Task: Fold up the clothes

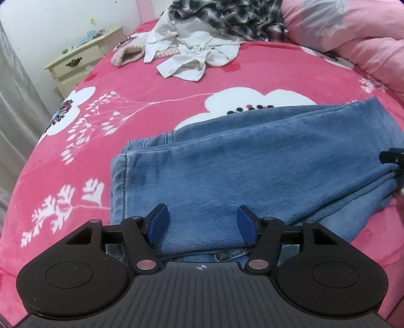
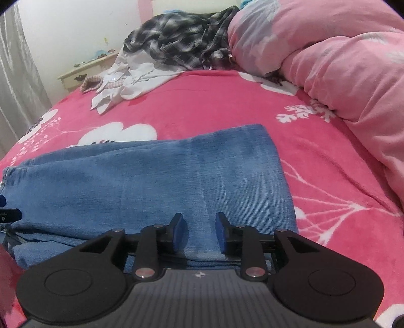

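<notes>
Left fingers: the 2 blue pads of the left gripper [image 1: 202, 222] stand well apart at the bottom centre of the left wrist view, with folded denim showing between them and neither pad pressing on it.
Right fingers: the right gripper [image 2: 199, 230] has its 2 pads set narrower but still parted at the bottom centre of the right wrist view; cloth lies under the gap, not pinched.
Jeans: the blue jeans [image 1: 242, 166] lie folded lengthwise on the bed, filling the middle and right of the left wrist view and the left and centre of the right wrist view [image 2: 156, 176].
Jeans edges: a stitched seam end sits at the left of the left wrist view, and a straight cut end reaches the centre right of the right wrist view.
Bed cover: pink blanket [image 1: 141, 80] with white flower prints lies under everything.
Other clothes: white shirt [image 1: 192, 53] lies crumpled at the top centre, with a plaid shirt [image 1: 227, 17] heaped just behind it.
Knit item: a pink-and-white knitted piece [image 1: 126, 54] touches the white shirt's left side.
Duvet: pale pink duvet [image 2: 341, 63] is bunched at the upper right.
Nightstand: cream nightstand [image 1: 75, 63] stands beside the bed at the upper left.
</notes>
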A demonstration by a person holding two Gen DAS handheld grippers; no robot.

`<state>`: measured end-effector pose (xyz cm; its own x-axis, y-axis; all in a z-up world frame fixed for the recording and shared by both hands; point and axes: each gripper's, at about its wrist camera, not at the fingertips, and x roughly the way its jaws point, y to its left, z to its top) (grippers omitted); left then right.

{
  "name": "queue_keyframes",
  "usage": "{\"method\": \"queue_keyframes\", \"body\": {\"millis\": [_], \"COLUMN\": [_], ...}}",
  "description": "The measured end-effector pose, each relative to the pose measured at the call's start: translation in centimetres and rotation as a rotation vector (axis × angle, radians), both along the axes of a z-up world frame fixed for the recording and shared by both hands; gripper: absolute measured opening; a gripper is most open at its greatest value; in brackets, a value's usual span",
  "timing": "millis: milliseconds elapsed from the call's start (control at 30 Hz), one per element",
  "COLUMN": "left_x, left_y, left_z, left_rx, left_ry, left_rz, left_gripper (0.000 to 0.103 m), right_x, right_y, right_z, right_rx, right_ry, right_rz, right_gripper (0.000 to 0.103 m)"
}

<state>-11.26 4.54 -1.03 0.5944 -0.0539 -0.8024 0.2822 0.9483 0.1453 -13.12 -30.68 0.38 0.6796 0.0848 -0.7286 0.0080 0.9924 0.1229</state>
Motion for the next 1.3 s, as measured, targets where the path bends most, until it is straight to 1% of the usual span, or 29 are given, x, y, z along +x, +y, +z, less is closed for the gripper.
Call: {"method": "queue_keyframes", "body": {"millis": [100, 267, 700, 967, 1300], "left_x": [0.1, 0.07, 0.0, 0.06, 0.16], "left_y": [0.23, 0.18, 0.35, 0.36, 0.57], "left_z": [0.1, 0.18, 0.09, 0.13, 0.05], "left_rx": [-0.013, -0.012, -0.016, -0.014, -0.014], "left_ry": [0.007, 0.009, 0.012, 0.014, 0.013], "left_rz": [0.01, 0.011, 0.019, 0.023, 0.018], "left_gripper": [0.063, 0.063, 0.066, 0.067, 0.068], "right_x": [0.05, 0.11, 0.11, 0.2, 0.21], "right_y": [0.18, 0.3, 0.58, 0.72, 0.8], "right_z": [0.02, 0.07, 0.08, 0.08, 0.07], "right_rx": [-0.004, -0.003, -0.007, -0.006, -0.01], "right_ry": [0.001, 0.005, 0.007, 0.009, 0.01], "right_rz": [0.003, 0.002, 0.001, 0.007, 0.01], "right_gripper": [0.033, 0.035, 0.036, 0.041, 0.043]}}
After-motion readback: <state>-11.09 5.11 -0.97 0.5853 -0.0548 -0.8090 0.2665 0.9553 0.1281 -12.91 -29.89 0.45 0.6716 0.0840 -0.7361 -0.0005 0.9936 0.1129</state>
